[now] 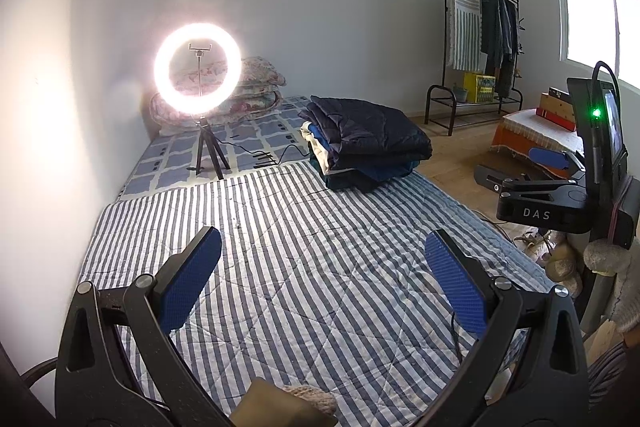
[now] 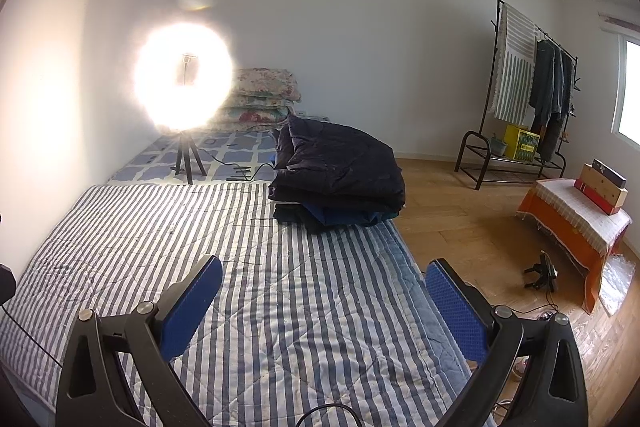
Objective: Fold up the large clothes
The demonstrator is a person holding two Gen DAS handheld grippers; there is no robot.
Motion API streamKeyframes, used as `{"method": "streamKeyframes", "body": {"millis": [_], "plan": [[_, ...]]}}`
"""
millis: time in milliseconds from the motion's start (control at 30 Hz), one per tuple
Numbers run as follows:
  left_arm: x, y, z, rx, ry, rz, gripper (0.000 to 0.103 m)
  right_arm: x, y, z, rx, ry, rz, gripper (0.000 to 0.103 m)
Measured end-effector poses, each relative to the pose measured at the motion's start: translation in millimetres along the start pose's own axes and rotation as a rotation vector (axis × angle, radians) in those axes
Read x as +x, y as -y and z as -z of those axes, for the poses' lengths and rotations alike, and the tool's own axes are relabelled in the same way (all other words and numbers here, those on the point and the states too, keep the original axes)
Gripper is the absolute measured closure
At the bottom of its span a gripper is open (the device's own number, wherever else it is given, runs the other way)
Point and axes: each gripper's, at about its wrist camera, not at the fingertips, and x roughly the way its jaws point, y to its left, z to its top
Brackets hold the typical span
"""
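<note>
Left wrist view shows my left gripper (image 1: 322,275) spread wide and empty above the striped quilt (image 1: 304,251), with my right gripper (image 1: 520,171) at the right edge, its jaws indistinct there. From its own camera, the right gripper (image 2: 323,301) gapes wide, gripping nothing. A stack of folded clothes (image 2: 336,175), dark jacket on top, sits at the quilt's far right corner, beside the ring light (image 2: 182,79).
</note>
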Motion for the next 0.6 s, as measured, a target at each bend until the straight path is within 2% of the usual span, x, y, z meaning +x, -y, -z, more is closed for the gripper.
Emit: {"method": "streamKeyframes", "body": {"millis": [600], "plan": [[-1.2, 1.8, 2.2, 0.011, 0.006, -0.015, 0.000, 0.3, -2.5, 1.9, -0.009, 0.000, 0.003, 0.000]]}}
